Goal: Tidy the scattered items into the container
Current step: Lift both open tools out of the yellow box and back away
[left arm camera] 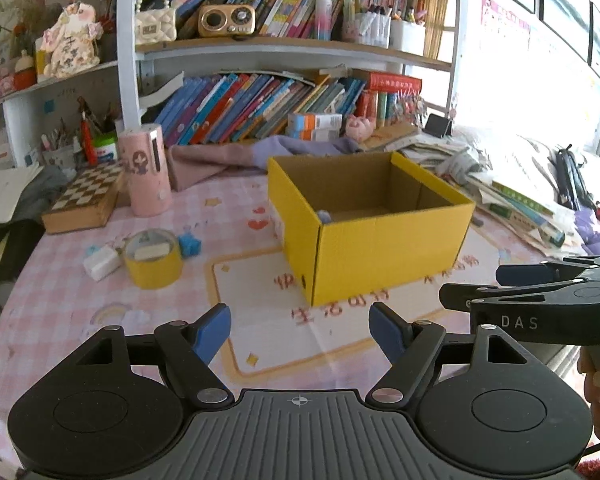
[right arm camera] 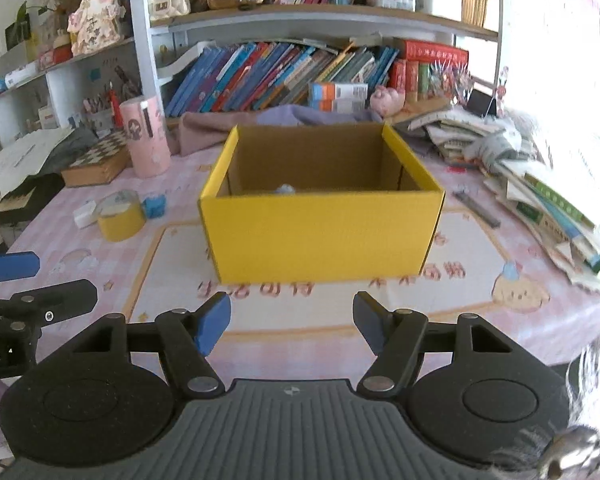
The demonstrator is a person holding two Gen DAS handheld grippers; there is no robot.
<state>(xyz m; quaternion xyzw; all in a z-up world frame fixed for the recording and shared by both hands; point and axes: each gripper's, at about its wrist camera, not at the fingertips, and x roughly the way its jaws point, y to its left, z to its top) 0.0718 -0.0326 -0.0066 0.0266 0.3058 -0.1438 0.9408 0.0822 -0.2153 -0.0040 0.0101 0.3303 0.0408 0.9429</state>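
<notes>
Pink checked worktop (right arm camera: 480,332) below bookshelves. Left: white block (left arm camera: 102,262), yellow tape roll (left arm camera: 153,262) upright on its side, blue toy (left arm camera: 190,245). Centre: yellow box (right arm camera: 320,236), open top up, long axis crosswise; grey lump inside mostly hidden. Left tongs (left arm camera: 300,336), right tongs (right arm camera: 291,326) apart, empty.

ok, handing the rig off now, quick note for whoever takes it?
Left tongs: open, empty.
Right tongs: open, empty, facing the box.
Yellow box mid-table, open top; one small grey item already inside.
Left of the box, still out: tape roll, white block, blue piece.
Right of the box: a thin dark strip on the cloth, unclear what.
Left: get those into the box.
</notes>
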